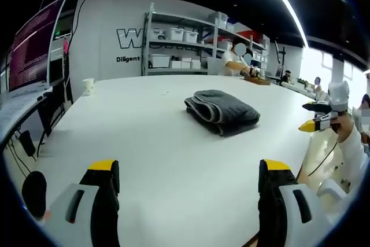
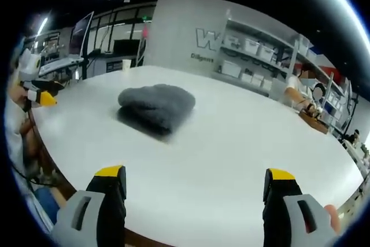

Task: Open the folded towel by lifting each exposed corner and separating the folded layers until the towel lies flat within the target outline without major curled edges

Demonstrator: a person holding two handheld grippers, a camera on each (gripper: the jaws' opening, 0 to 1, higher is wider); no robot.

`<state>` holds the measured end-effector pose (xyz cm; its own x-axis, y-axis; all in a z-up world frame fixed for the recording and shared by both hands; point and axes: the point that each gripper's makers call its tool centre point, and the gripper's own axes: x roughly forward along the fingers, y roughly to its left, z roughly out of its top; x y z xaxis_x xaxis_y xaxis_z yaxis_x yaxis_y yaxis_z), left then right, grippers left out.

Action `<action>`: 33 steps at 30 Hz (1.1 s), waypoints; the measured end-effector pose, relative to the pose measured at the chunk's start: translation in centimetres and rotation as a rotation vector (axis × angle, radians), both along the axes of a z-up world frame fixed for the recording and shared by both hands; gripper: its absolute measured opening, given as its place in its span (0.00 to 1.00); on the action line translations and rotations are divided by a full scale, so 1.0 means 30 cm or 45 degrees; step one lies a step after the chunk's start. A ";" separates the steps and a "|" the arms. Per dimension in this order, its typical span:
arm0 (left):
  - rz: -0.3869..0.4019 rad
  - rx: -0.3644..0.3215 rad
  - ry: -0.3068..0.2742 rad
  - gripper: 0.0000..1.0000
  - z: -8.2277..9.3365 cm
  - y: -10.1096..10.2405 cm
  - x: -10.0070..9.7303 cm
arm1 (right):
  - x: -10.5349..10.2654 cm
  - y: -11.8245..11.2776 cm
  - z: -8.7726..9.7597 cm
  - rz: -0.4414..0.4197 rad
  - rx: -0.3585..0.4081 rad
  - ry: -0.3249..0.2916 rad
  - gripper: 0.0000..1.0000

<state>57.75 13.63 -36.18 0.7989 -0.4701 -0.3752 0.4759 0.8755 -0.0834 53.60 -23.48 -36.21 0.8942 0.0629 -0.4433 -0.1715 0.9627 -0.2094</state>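
Observation:
A dark grey towel (image 1: 222,111) lies folded in thick layers on the white table (image 1: 150,143), its stacked fold edges facing me in the left gripper view. My left gripper (image 1: 189,172) is open and well short of it, with bare table between the yellow-tipped jaws. The right gripper (image 1: 311,117) hovers at the table's right edge, held by a person's hand. In the right gripper view the towel (image 2: 156,107) sits ahead and to the left. My right gripper (image 2: 195,174) is open, nothing between its jaws. The left gripper (image 2: 46,92) shows at the far left.
A paper cup (image 1: 88,86) stands at the table's far left edge. A monitor (image 1: 34,44) is on a desk to the left. Shelves with white bins (image 1: 179,44) line the back wall. A person (image 1: 234,62) sits at the table's far end.

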 end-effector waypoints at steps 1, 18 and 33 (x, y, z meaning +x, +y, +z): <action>0.001 -0.001 -0.001 0.99 0.000 0.000 0.000 | 0.000 0.000 -0.001 -0.001 -0.001 0.003 0.99; 0.004 -0.008 0.000 0.99 -0.001 0.009 -0.003 | 0.011 0.002 -0.006 -0.010 -0.011 0.024 0.99; 0.007 -0.018 0.001 0.99 -0.001 0.022 0.000 | 0.092 0.087 0.009 0.056 -0.086 0.021 0.99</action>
<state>57.74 14.28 -36.20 0.8012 -0.4708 -0.3693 0.4710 0.8769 -0.0961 56.37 -20.86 -35.93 0.8839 0.0716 -0.4622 -0.2175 0.9377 -0.2708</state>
